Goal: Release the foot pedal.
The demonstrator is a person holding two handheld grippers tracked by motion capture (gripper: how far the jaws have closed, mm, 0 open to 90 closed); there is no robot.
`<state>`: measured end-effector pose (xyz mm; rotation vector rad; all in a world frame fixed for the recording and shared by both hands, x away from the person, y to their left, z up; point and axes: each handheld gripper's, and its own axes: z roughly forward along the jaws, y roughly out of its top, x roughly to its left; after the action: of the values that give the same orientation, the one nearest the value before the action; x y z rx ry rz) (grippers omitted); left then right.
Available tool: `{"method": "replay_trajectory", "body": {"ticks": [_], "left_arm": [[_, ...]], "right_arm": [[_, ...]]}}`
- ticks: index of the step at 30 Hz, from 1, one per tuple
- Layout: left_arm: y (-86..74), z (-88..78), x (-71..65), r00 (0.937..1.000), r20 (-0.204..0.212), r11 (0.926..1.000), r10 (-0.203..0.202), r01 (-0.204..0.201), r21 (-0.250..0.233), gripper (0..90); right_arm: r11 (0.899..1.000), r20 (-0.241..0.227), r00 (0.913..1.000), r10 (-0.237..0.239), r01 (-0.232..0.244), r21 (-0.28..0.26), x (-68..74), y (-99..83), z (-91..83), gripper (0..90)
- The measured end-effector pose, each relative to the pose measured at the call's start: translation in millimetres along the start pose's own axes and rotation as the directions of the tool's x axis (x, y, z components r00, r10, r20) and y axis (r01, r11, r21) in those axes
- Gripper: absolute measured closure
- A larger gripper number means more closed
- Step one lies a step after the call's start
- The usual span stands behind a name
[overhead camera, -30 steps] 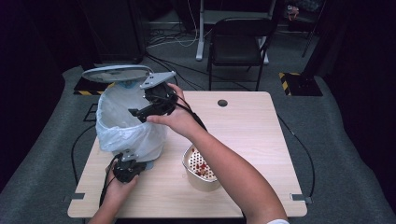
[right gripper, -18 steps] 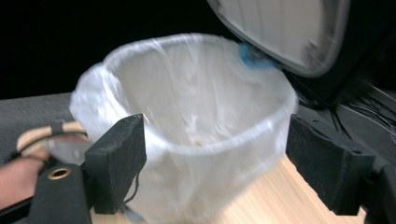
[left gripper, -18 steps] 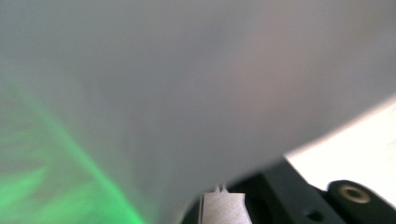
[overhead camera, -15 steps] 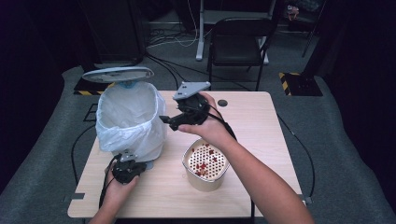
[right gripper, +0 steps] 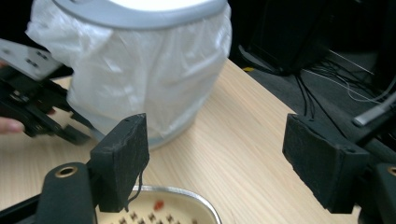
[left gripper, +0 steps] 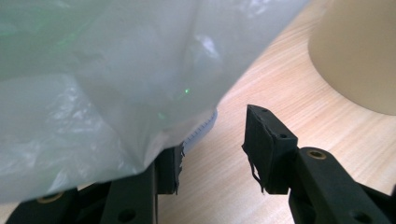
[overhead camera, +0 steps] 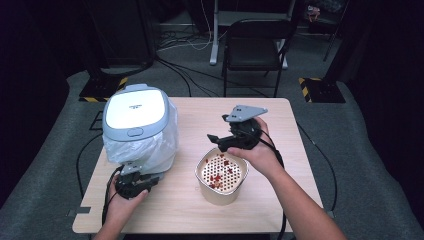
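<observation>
A bin (overhead camera: 140, 127) with a white plastic liner and a grey-and-white lid, which is down, stands at the table's left. My left gripper (overhead camera: 136, 181) sits low at the bin's foot. In the left gripper view its jaws (left gripper: 215, 144) have just been opening. Bare wood shows between them, and the liner (left gripper: 93, 93) drapes over the left one. A beige pot (overhead camera: 221, 179) with a perforated insert and red bits stands mid-table. My right gripper (overhead camera: 217, 141) hovers over the pot's far rim, open and holding nothing (right gripper: 217, 144). It faces the bin (right gripper: 149, 70) and the left gripper (right gripper: 42, 116).
The wooden table (overhead camera: 200, 212) has free room to the right of the pot and behind it. A dark folding chair (overhead camera: 255, 45) stands beyond the far edge. Cables trail from both grippers over the table's sides onto the grey floor.
The bin's lid, raised before, has come down shut. My right hand has travelled from over the bin rightward and down to the pot. The left hand stayed at the bin's foot.
</observation>
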<state>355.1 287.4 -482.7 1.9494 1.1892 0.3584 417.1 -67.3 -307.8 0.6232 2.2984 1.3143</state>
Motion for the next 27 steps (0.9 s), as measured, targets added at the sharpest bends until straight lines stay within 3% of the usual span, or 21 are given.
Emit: {"method": "replay_trajectory", "body": {"ticks": [6, 7, 10, 12, 15, 16, 18, 20, 24, 27], "left_arm": [[1.9, -5.3, -0.5, 0.9987, 0.02, 0.9989, -0.047, 0.047, 0.004, 53.5], [3.3, -6.9, 3.8, 0.9996, 0.023, 0.9999, 0.016, -0.016, 0.006, 53.1], [4.5, -9.5, 6.4, 0.9996, 0.025, 0.9999, 0.009, -0.009, 0.008, 51.9], [4.9, -10.2, 9.2, 0.9994, 0.028, 0.9998, 0.02, -0.02, 0.007, 51.0], [2.2, -10.7, 11.0, 0.9994, 0.025, 0.9995, 0.025, -0.025, 0.019, 50.3], [-0.6, -11.4, 7.8, 0.999, 0.029, 0.9989, -0.034, 0.033, 0.033, 49.4], [-4.1, -12.2, 12.3, 0.9998, 0.02, 0.9994, 0.006, -0.007, 0.035, 49.1], [-6.5, -14.2, 14.4, 0.9997, 0.024, 0.9988, 0.001, -0.002, 0.05, 49.2], [-9.4, -17.2, 18.4, 0.9999, 0.009, 0.9978, 0.013, -0.014, 0.064, 48.3], [-13.2, -19.1, 22.5, 0.9999, -0.009, 0.9982, 0.006, -0.006, 0.06, 47.7]], "right_arm": [[1.0, 0.055, 0.998, 0.03, -0.03, -0.001, -4.7, -33.3, -24.4, 22.3], [0.999, 0.064, 0.9974, 0.032, -0.032, 0.0, -4.7, -36.8, -28.1, 22.3], [0.999, 0.1, 0.9944, 0.035, -0.035, 0.002, -6.0, -49.6, -43.0, 22.3], [0.999, 0.143, 0.9885, 0.049, -0.051, 0.011, -6.4, -59.4, -53.1, 22.4], [0.997, 0.159, 0.9844, 0.076, -0.077, 0.002, -9.2, -73.1, -62.3, 22.7], [0.997, 0.171, 0.9822, 0.077, -0.079, 0.004, -9.8, -78.4, -64.9, 22.9], [0.996, 0.201, 0.9769, 0.072, -0.08, 0.03, -10.6, -89.0, -68.3, 22.9], [0.995, 0.234, 0.9699, 0.069, -0.084, 0.054, -12.0, -100.2, -69.7, 22.9], [0.99, 0.263, 0.959, 0.105, -0.126, 0.064, -14.8, -120.6, -72.0, 23.0], [0.984, 0.292, 0.9459, 0.141, -0.166, 0.063, -14.7, -135.6, -73.3, 23.0]]}}
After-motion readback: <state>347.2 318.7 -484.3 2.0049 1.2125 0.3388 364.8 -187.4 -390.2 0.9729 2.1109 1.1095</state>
